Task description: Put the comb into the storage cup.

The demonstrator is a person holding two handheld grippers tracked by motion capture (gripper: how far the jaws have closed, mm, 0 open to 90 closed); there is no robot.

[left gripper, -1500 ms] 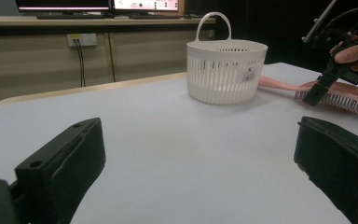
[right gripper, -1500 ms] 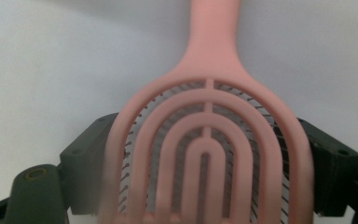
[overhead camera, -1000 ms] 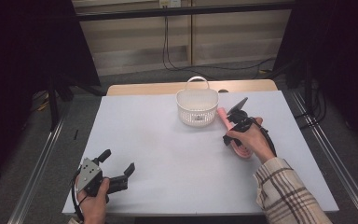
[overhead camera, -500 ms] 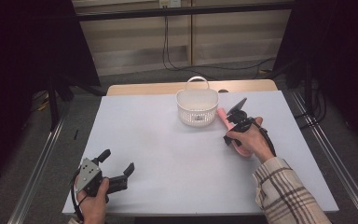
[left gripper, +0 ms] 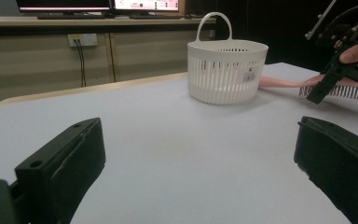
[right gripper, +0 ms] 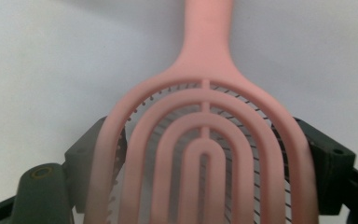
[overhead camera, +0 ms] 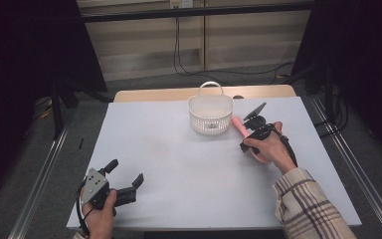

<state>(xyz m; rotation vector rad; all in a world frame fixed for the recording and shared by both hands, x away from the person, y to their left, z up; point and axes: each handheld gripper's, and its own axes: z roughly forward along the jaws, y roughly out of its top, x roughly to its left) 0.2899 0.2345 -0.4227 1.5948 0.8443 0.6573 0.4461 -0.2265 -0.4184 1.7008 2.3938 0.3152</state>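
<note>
Since the earlier high-view frames almost nothing has shifted: both hands sit where they were, and the pink hairbrush (overhead camera: 239, 127) lies in the same spot beside the white basket (overhead camera: 210, 115).

High view: the right gripper (overhead camera: 254, 130) stands right of centre over the brush head, which the hand hides. The brush handle runs up and to the left, its tip just beside the basket's lower right wall. The left gripper (overhead camera: 127, 179) rests at the lower left of the worktop (overhead camera: 179, 164), well apart from both items; its fingers stand wide with nothing between them.

Left gripper view: its two black fingers rise at the bottom corners, spread wide over bare worktop. The basket stands at upper centre; the right gripper shows at the upper right edge, above the brush lying flat beside the basket.

Right gripper view: the brush head (right gripper: 205, 154) sits between the two fingers, one at each long edge, and the handle points straight away toward the top of the frame. The fingers appear to press on the head's edges, so the grip looks closed on the hairbrush across its width.

Judgement: the long axis runs in line with the right gripper, handle toward the basket. The right hand is the nearer one for carrying the brush into the basket.
</note>
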